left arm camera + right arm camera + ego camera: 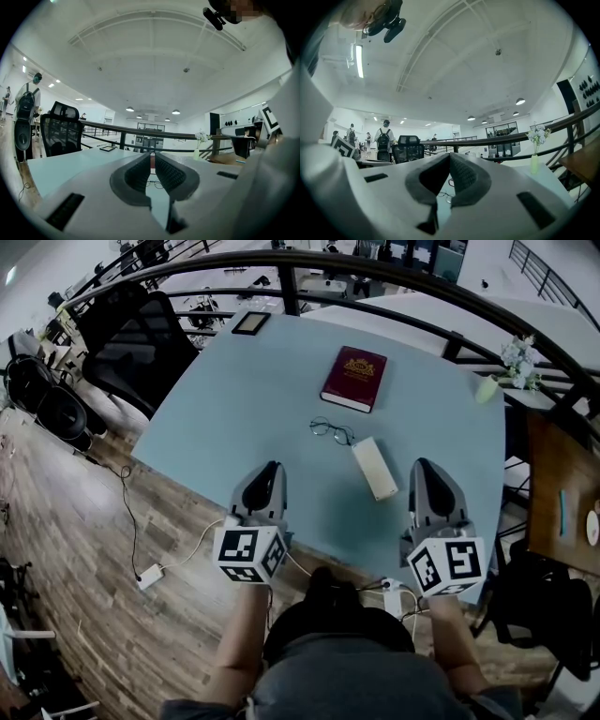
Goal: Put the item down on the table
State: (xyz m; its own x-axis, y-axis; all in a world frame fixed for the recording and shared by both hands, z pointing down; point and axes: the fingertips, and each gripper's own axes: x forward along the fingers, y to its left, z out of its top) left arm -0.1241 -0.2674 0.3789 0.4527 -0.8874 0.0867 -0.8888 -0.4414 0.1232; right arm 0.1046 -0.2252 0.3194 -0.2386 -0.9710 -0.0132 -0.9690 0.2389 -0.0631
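Note:
A white oblong case (375, 468) lies flat on the light blue table (234, 409), between my two grippers and a little ahead of them. A pair of glasses (332, 431) rests just beyond it, and a dark red book (353, 378) lies farther back. My left gripper (272, 468) hovers over the table's near edge, its jaws shut and empty. My right gripper (422, 465) is to the right of the case, apart from it, also shut with nothing held. In the gripper views the glasses (154, 183) (446, 196) show below the closed tips.
A small dark-framed tablet (250, 322) sits at the table's far edge. A black office chair (131, 343) stands to the left, and a vase of flowers (511, 362) and a wooden side table (558, 493) to the right. A railing (375, 273) curves behind. Cables and an adapter (150, 576) lie on the floor.

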